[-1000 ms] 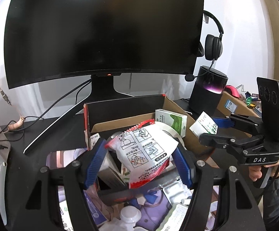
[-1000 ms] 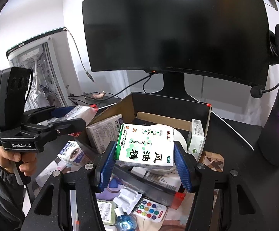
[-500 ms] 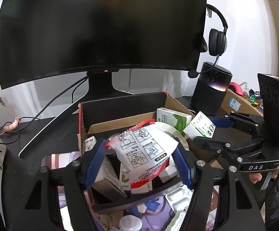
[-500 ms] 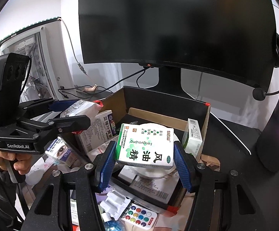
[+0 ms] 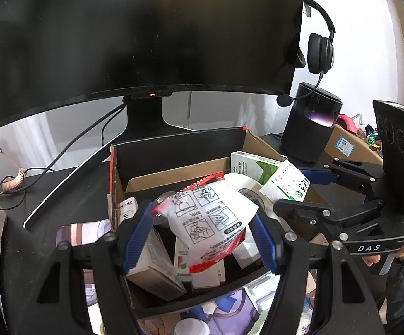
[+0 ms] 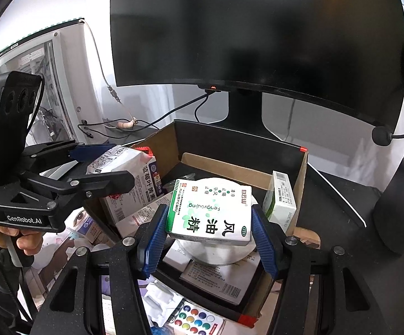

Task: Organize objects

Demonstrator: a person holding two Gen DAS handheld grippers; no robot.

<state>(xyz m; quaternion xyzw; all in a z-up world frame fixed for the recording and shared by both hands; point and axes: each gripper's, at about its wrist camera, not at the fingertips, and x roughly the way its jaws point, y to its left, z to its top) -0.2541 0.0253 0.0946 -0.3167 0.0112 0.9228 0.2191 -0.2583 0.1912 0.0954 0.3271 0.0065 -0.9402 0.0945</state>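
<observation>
The curved black monitor (image 5: 146,36) is the biggest thing before me, standing on its stand behind the cardboard box (image 5: 179,150), and I place everything else by that box. A dark cylindrical speaker (image 5: 310,128) stands to the right of the box, with a black headset (image 5: 319,53) hanging above it. Inside the box lie a white roll of tape (image 6: 216,254), a light-brown carton (image 5: 151,262) leaning at the left wall, and a green-and-white carton (image 6: 281,201) standing on edge at the right wall.

My right gripper (image 6: 209,234) hangs over the middle of the box, above the tape roll, its blue pads pressed on both ends of a white-and-green medicine box (image 6: 210,212). My left gripper (image 5: 202,237) hangs over the left half of the box, its jaws clamped on a crumpled white packet with red edges (image 5: 210,220), printed with line drawings. The packet sags between the pads and tilts down toward me.

In front of the box, on the desk, a small colour-dotted remote (image 6: 196,318) lies among loose white packaging.
</observation>
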